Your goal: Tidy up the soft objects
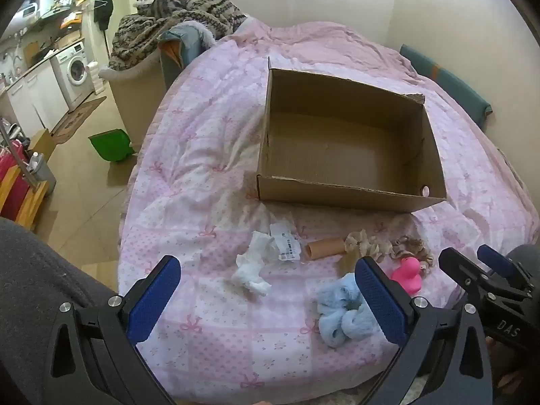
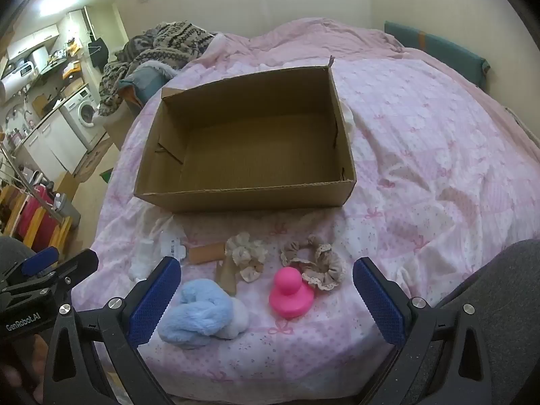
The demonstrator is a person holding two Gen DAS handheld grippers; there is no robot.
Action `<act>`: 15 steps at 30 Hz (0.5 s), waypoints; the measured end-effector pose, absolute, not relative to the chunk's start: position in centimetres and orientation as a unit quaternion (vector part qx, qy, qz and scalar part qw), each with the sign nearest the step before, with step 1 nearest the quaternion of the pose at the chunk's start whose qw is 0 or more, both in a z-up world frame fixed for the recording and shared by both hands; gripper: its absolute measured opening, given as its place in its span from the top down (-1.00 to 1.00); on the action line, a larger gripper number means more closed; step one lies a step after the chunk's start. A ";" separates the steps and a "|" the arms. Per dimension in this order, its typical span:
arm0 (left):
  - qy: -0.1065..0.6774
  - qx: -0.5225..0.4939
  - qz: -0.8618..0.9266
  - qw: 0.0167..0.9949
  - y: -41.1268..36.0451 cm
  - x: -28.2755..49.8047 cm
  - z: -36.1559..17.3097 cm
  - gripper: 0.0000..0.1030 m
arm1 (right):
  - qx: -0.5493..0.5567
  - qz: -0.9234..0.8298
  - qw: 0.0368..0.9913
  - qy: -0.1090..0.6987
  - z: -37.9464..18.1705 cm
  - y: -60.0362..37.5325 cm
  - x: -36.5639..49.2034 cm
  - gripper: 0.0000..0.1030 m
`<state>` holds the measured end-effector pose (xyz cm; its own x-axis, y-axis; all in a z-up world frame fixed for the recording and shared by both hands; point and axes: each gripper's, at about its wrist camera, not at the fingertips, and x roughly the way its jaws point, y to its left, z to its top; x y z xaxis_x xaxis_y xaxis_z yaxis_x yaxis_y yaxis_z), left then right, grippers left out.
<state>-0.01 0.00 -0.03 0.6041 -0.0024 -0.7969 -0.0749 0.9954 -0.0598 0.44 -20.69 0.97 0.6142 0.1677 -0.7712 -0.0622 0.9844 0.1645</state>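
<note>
Pink quilt [image 1: 202, 155] with bow print, spread over a bed and bearing an open cardboard box [image 2: 236, 199], empty inside. Soft things in a loose row on the quilt, between box and tongs. Left gripper [image 1: 270, 298]: jaws wide apart, nothing between the blue pads, hovering clear of the quilt; crumpled white cloth [image 1: 251, 270] lying just ahead between the fingers, fluffy blue item [image 1: 341, 317] partly behind the inner finger. Right gripper [image 2: 266, 298]: jaws likewise spread, gripping nothing; pink rubber duck [image 2: 290, 293] centred between its fingers, fluffy blue item just inside the left one. Two fabric scrunchies beyond the duck: cream scrunchie [image 2: 246, 256] and beige scrunchie [image 2: 317, 263], the latter touching the duck's far side. Cardboard tube [image 1: 325, 248] and white paper label [image 1: 285, 241] lying nearer the box, possibly overlapping the cloth; contact unclear. Grey sleeve [image 1: 37, 290] at frame edge.
</note>
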 end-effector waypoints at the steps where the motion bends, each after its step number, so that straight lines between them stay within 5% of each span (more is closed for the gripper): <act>1: 0.445 -0.044 0.019 0.894 0.0 0.0 0.0 -1.00 | 0.059 0.063 0.896 0.435 0.9 -20.7 0.5 -1.00; 15: 0.448 -0.044 0.020 0.893 0.4 -0.3 -0.1 -1.00 | 0.062 0.061 0.894 0.440 1.0 -20.7 0.6 -1.00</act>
<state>-0.31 0.37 -0.07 0.5980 -0.0034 -0.8015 -0.0751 0.9954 -0.0602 0.58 -20.67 1.00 0.6049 0.1639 -0.7793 -0.0545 0.9848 0.1648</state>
